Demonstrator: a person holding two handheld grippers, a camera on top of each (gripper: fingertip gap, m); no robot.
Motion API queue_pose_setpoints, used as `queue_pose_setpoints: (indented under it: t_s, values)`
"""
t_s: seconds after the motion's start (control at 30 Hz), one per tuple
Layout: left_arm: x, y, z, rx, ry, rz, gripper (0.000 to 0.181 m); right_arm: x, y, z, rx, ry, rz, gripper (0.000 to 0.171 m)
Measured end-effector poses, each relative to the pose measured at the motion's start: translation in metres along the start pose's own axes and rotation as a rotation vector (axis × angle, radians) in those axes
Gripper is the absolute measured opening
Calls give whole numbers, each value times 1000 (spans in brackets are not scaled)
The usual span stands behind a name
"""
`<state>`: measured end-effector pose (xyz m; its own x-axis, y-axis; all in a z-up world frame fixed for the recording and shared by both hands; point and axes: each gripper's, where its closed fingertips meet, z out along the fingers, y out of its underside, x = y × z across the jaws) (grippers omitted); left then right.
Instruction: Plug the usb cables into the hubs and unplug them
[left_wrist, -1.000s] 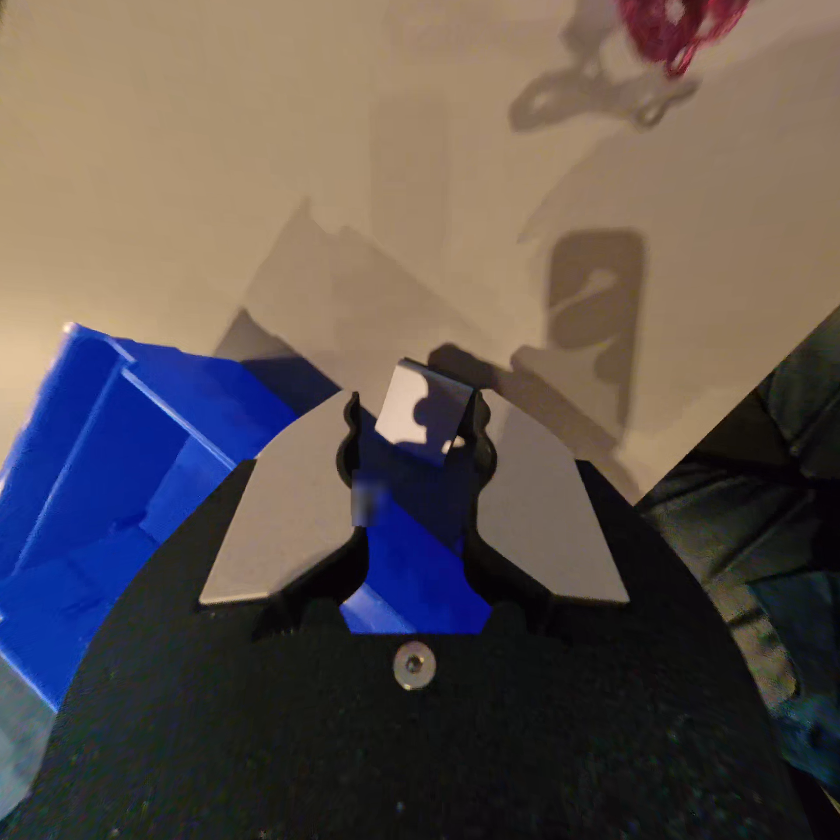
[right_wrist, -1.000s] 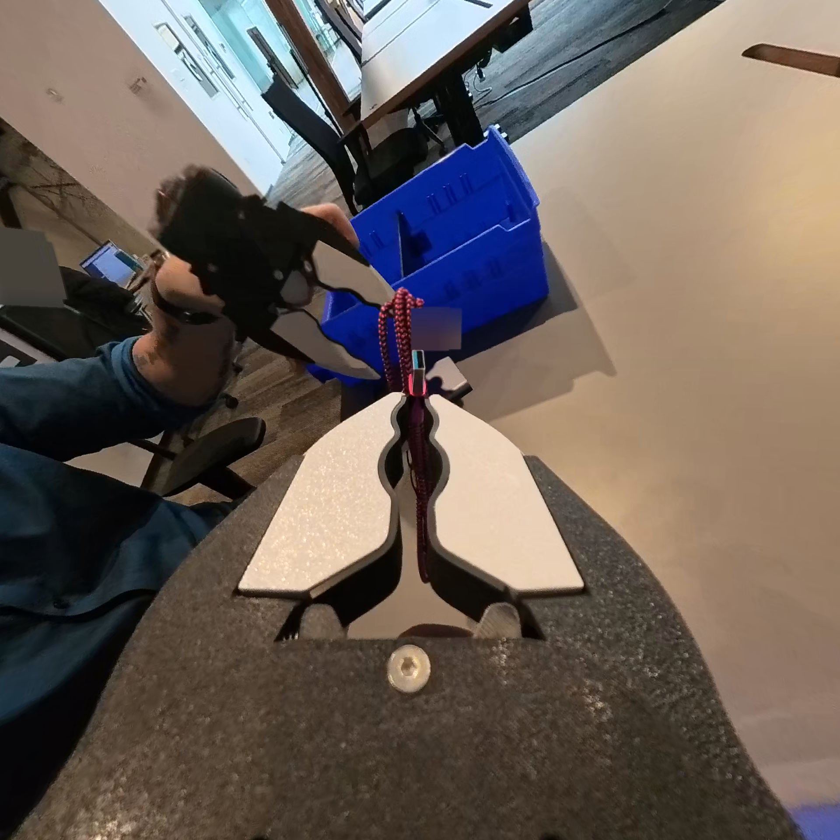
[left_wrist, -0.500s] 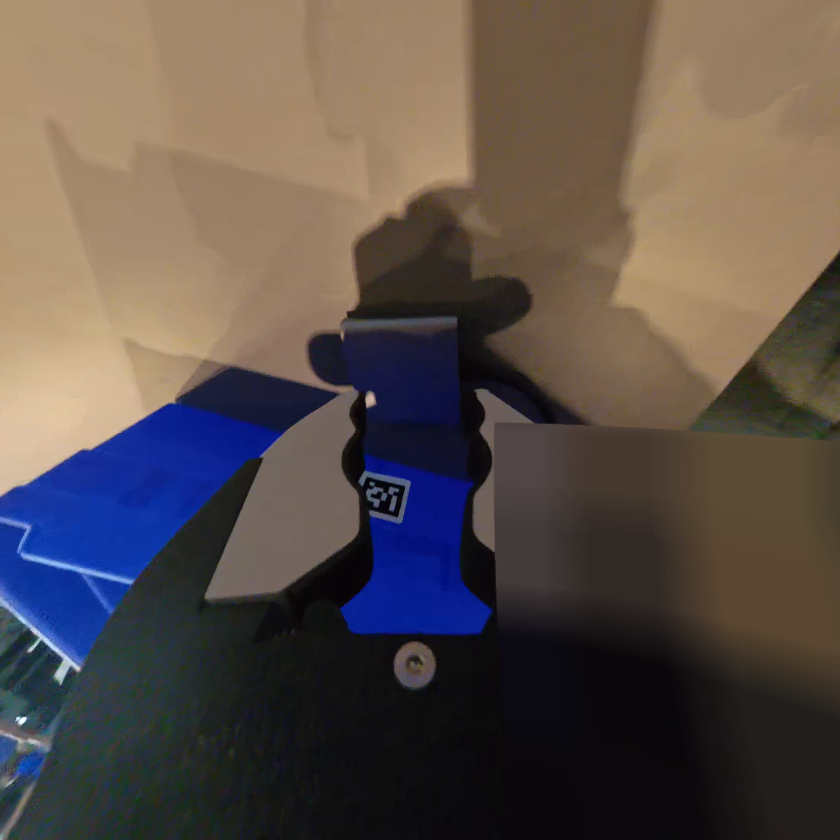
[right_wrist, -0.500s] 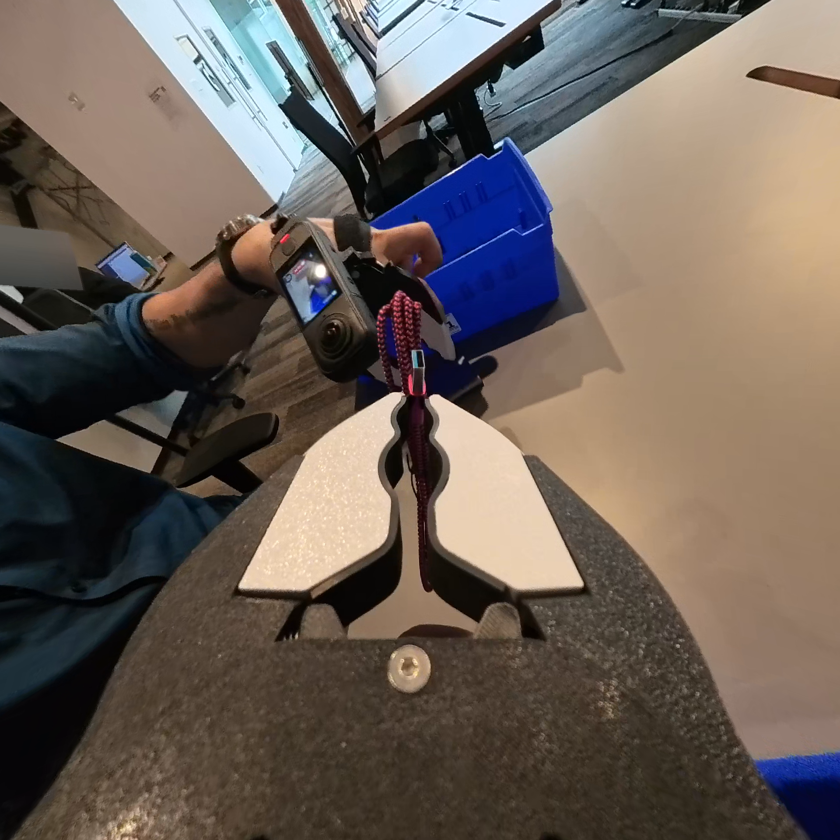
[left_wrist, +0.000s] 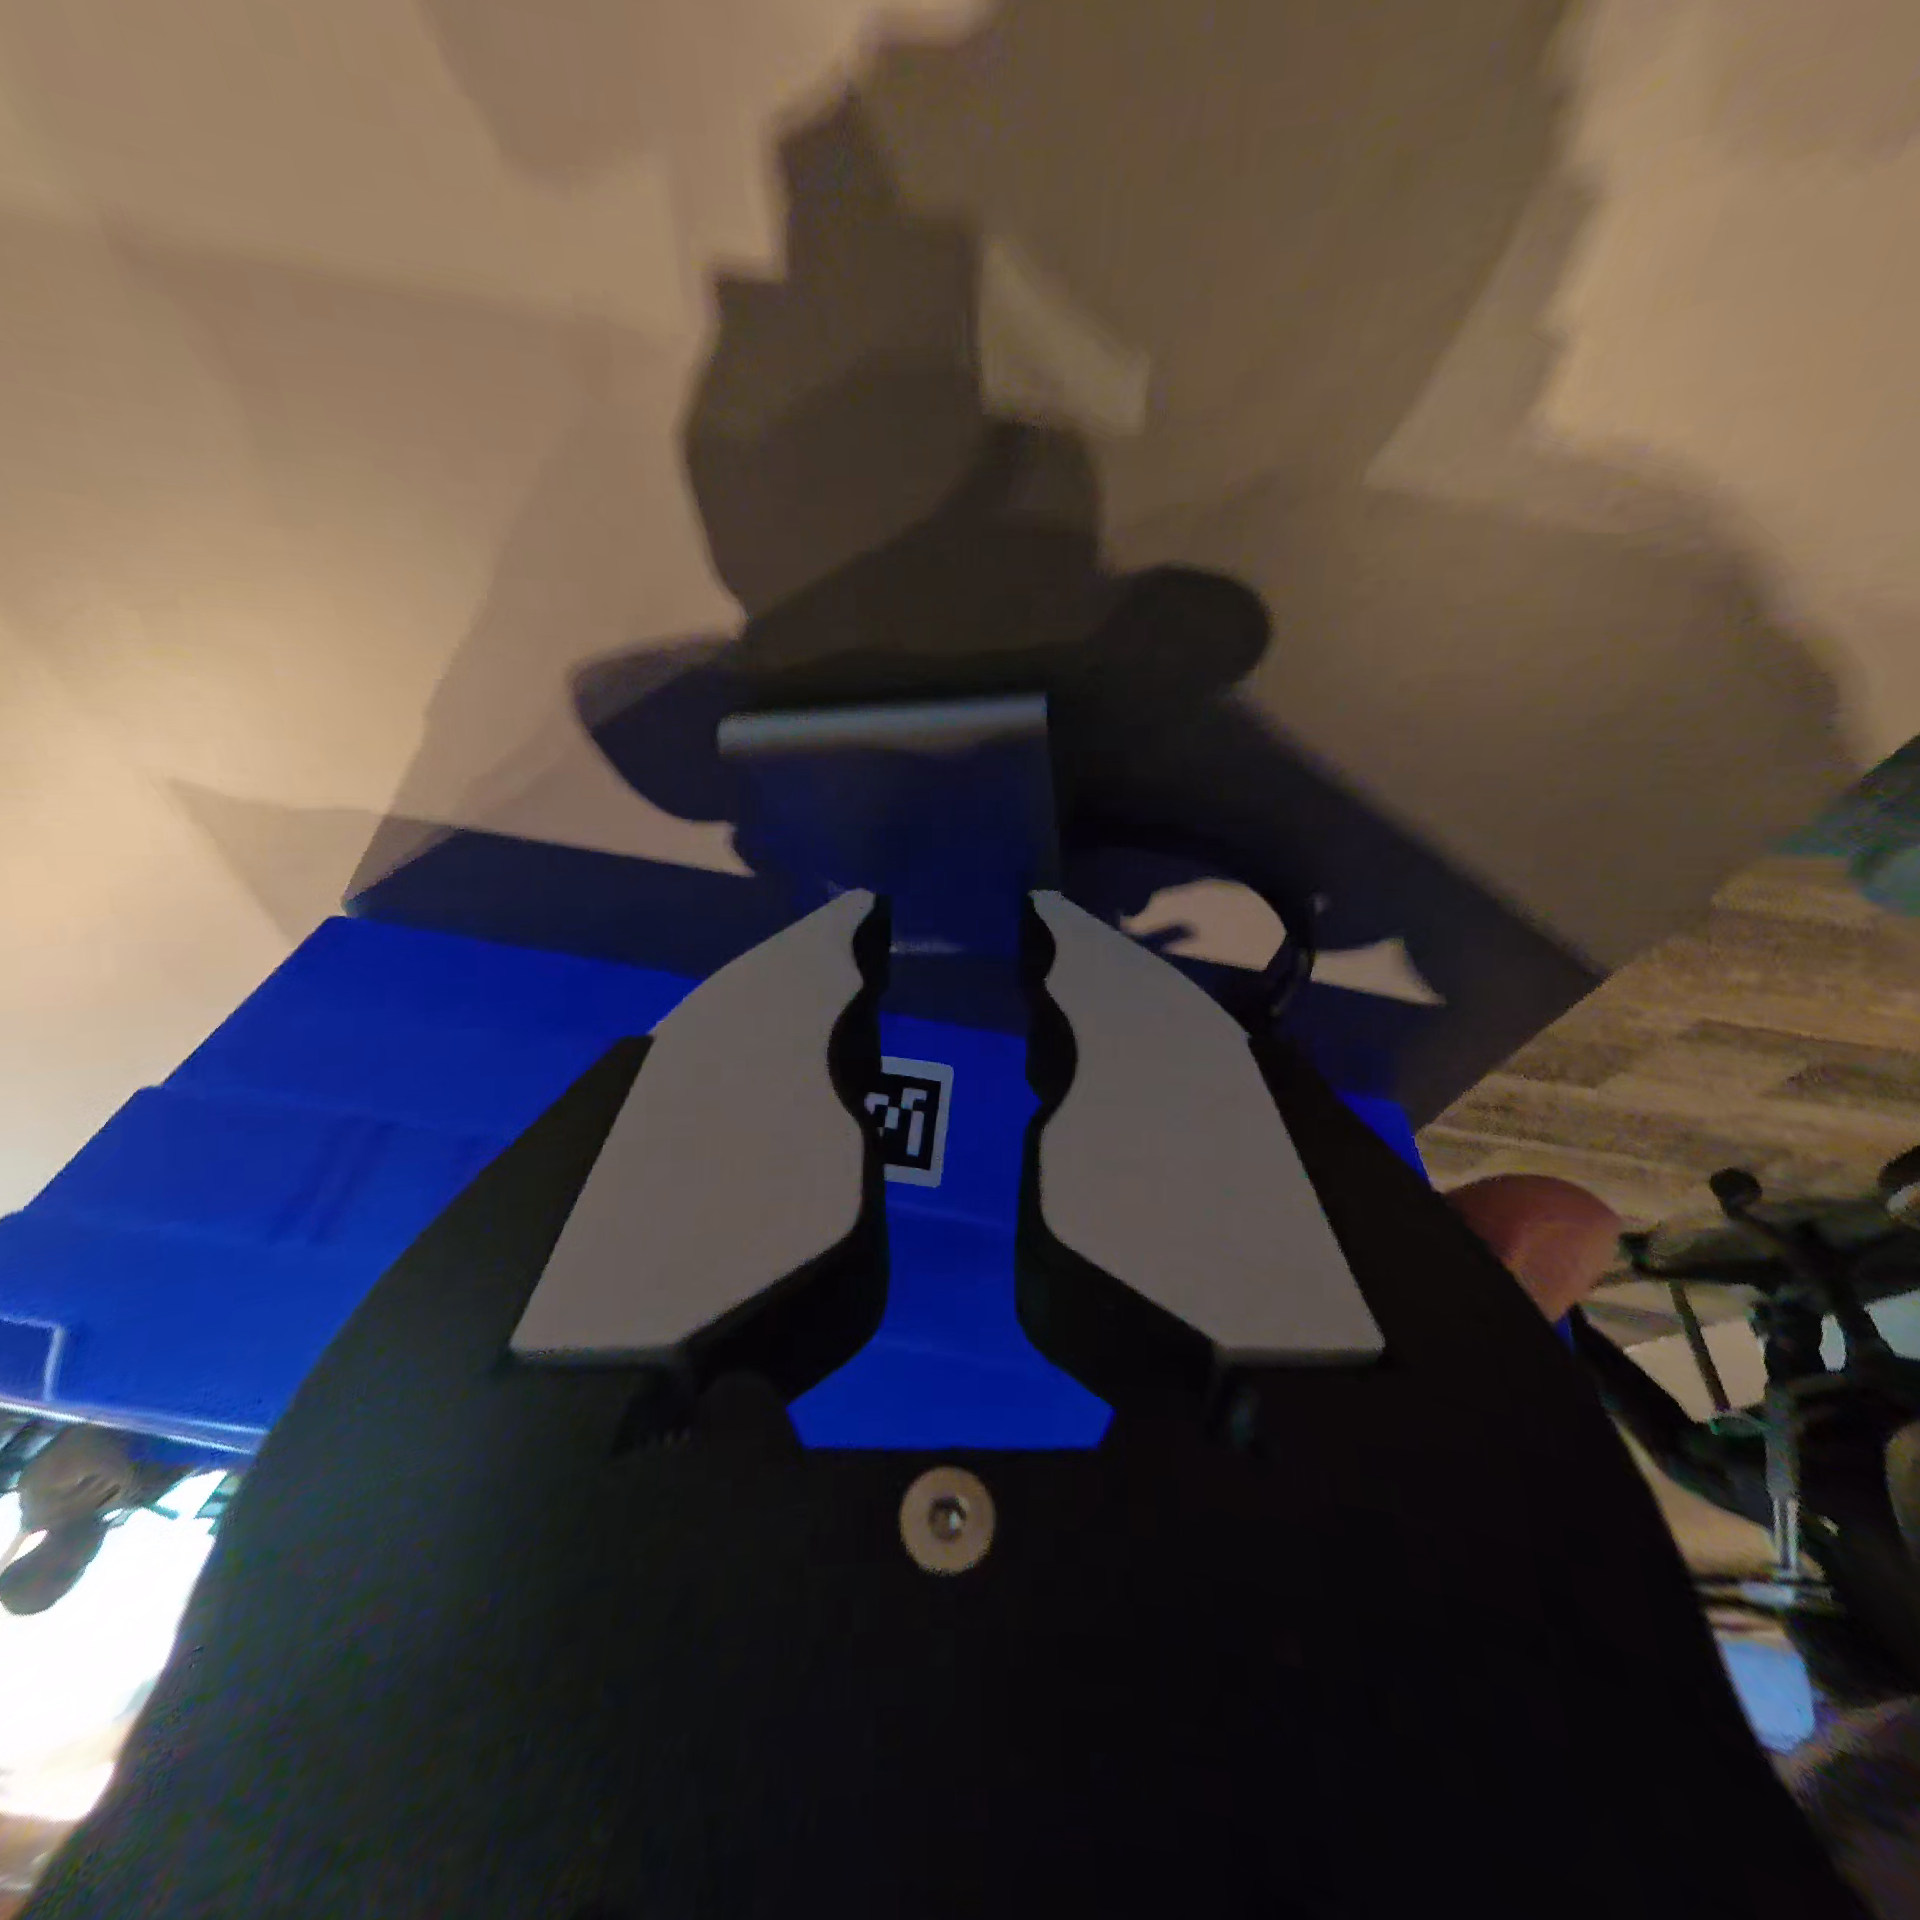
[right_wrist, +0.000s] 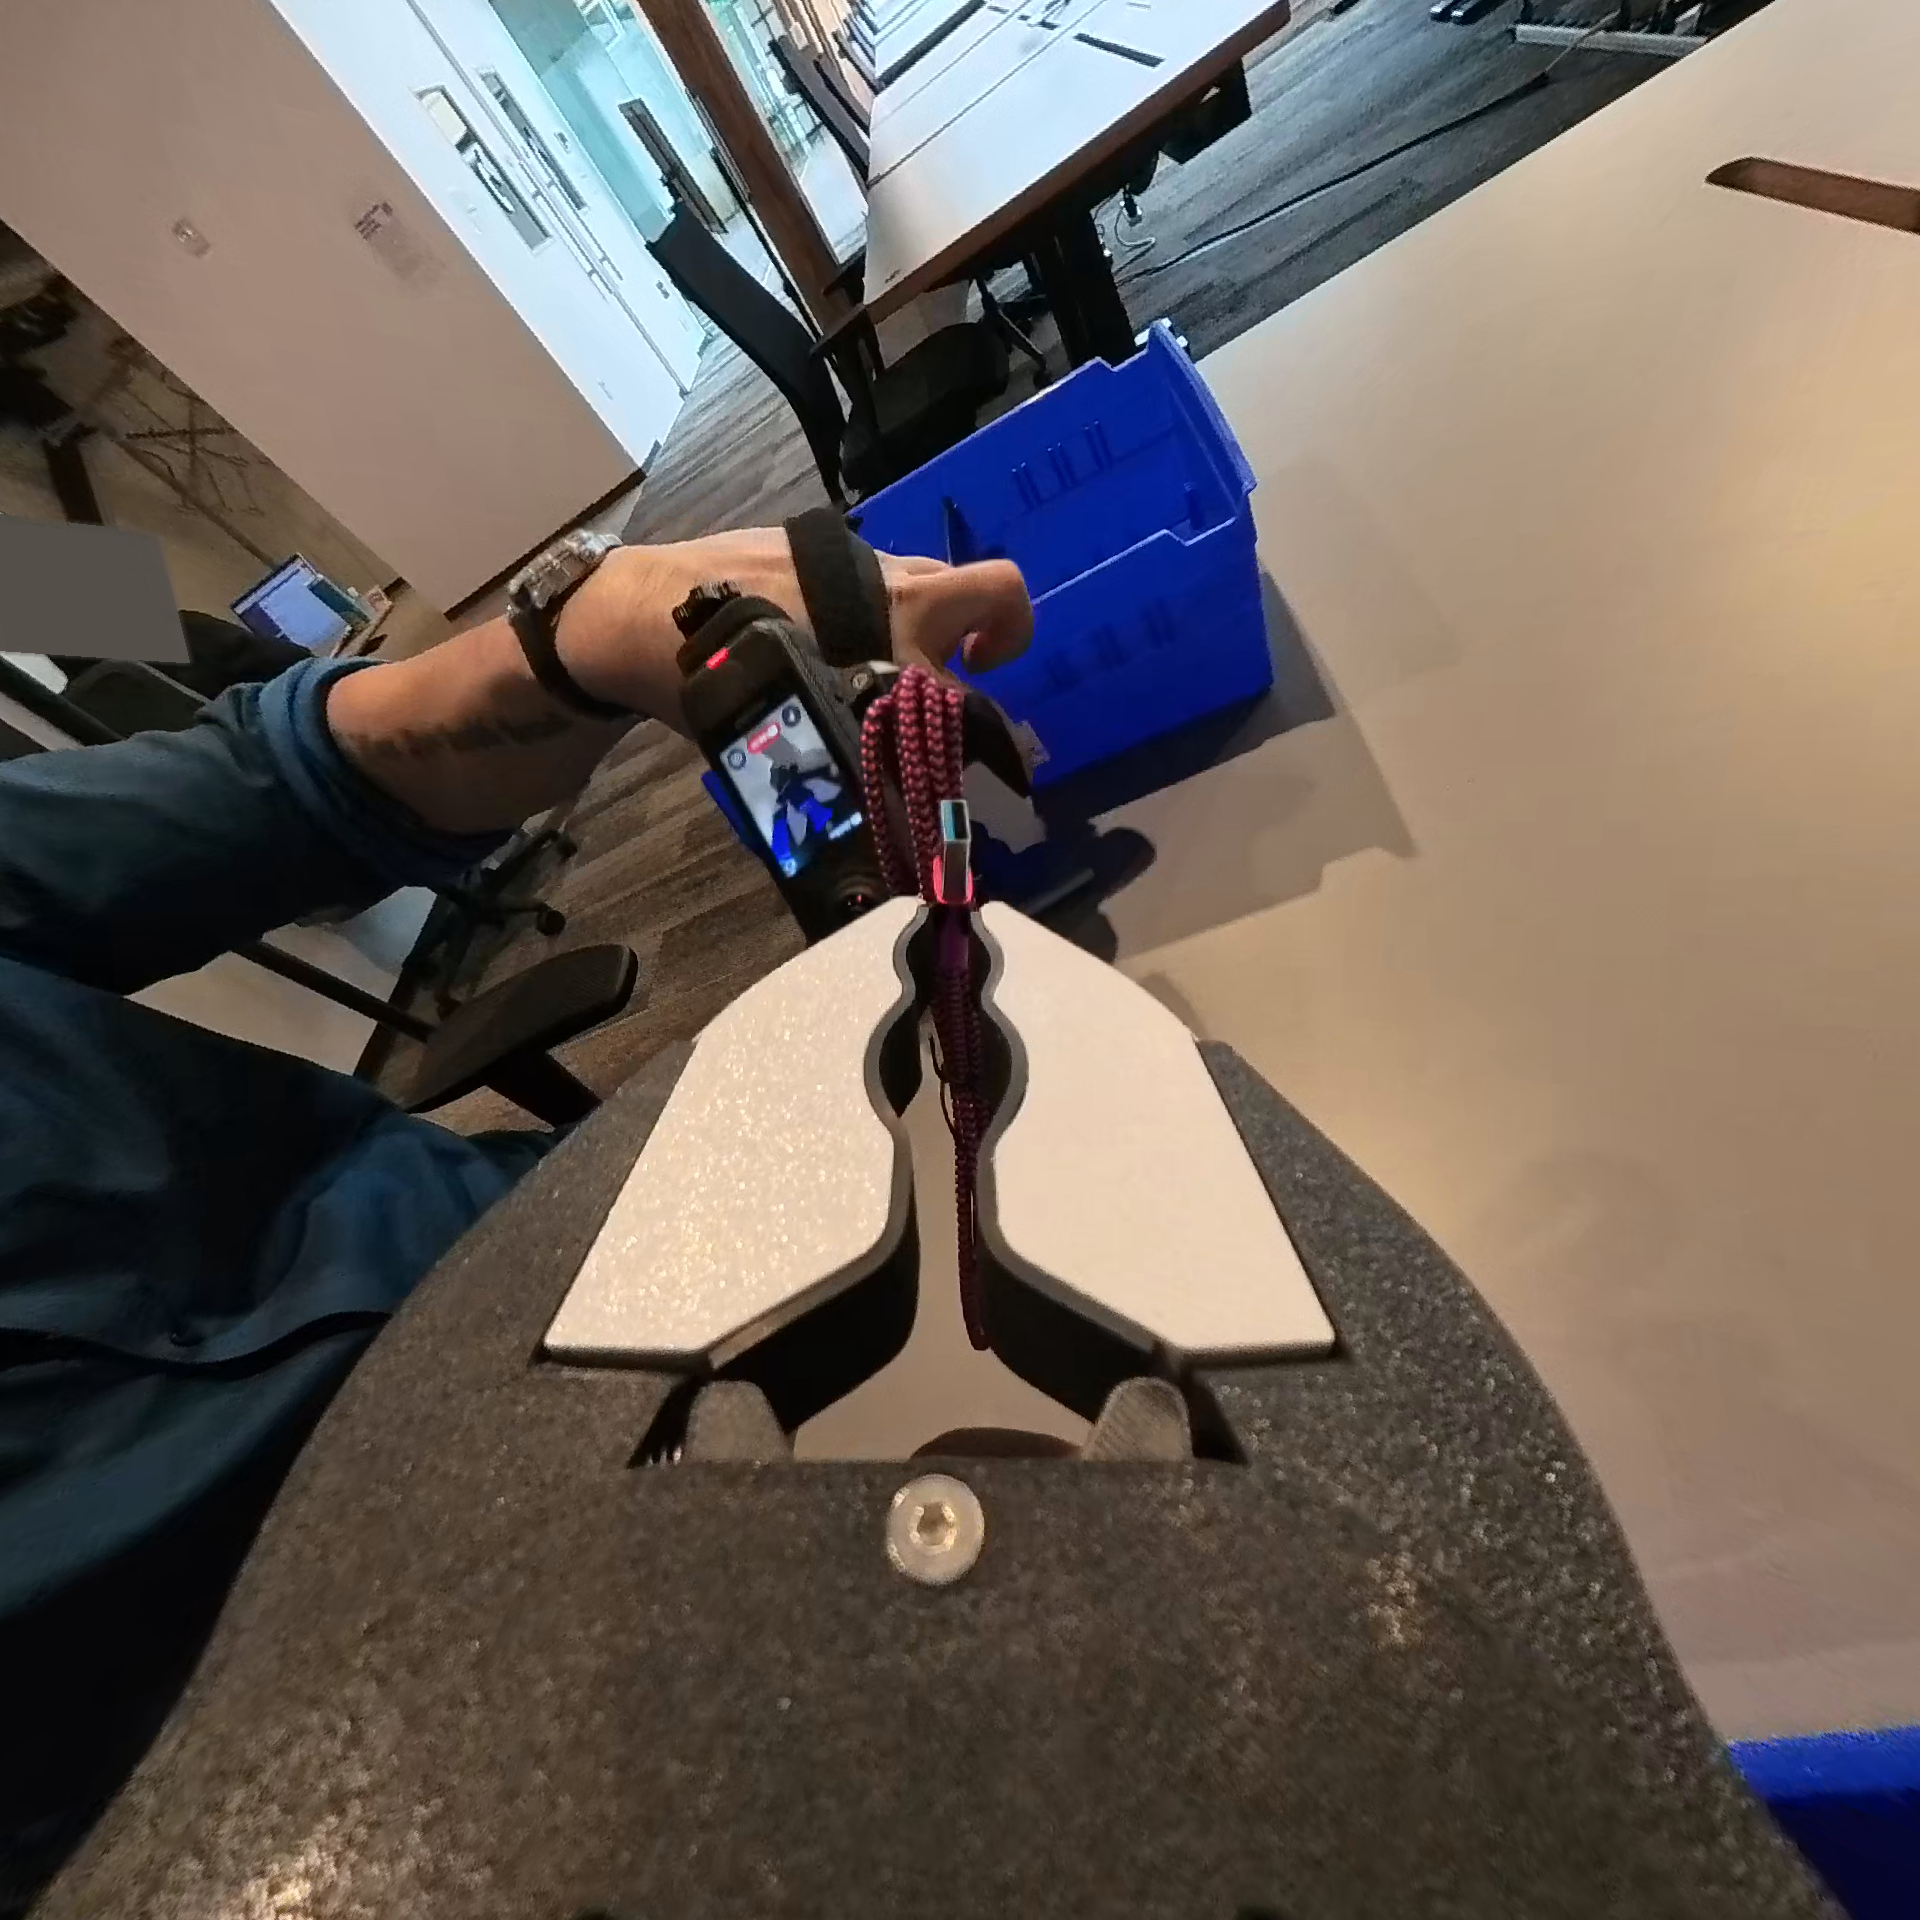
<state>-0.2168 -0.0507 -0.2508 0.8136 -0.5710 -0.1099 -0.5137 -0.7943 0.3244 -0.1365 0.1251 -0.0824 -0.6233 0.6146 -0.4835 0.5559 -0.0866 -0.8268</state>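
My left gripper is shut on the near end of a flat grey USB hub, which reflects blue. It holds the hub low over the beige table, and the hub's black cable loops to the right. My right gripper is shut on a magenta braided USB cable. The cable's metal plug sticks out past the tips and points at the left gripper. In the right wrist view the left gripper's camera and the hand hide the hub.
A blue bin stands at the table's corner, just behind the left gripper; it also shows in the left wrist view. Office chairs and floor lie past the table edge. Another blue object shows at the bottom right. My right fingertips sit around 25 centimetres from my left ones.
The left gripper has swung down with the hub, beside the blue bin, and its jaws stand closer together. The right gripper has held the cable nearly still.
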Motion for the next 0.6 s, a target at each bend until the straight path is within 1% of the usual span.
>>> queue_pose_setpoints:
  t_s: [0.07, 0.23, 0.4, 0.53, 0.6]
  values:
    - [1, -2, -1, -15, -7, 24, 19, 0, -2, -1, 11, 0, 2, 4]
    - [3, -16, -5, 19, 13, 32, 13, -2, -5, -4, 18, -1, -4, 4]
    - [3, -24, -7, 9, 10, 54, 12, -8, -8, -7, 18, 4, -17, 4]
    - [0, -45, -9, 103, 13, 37, 13, -10, -13, -12, 35, 7, -22, 4]
    - [-1, -48, -3, 96, 23, 31, 14, -12, -14, -14, 39, 9, -25, 4]
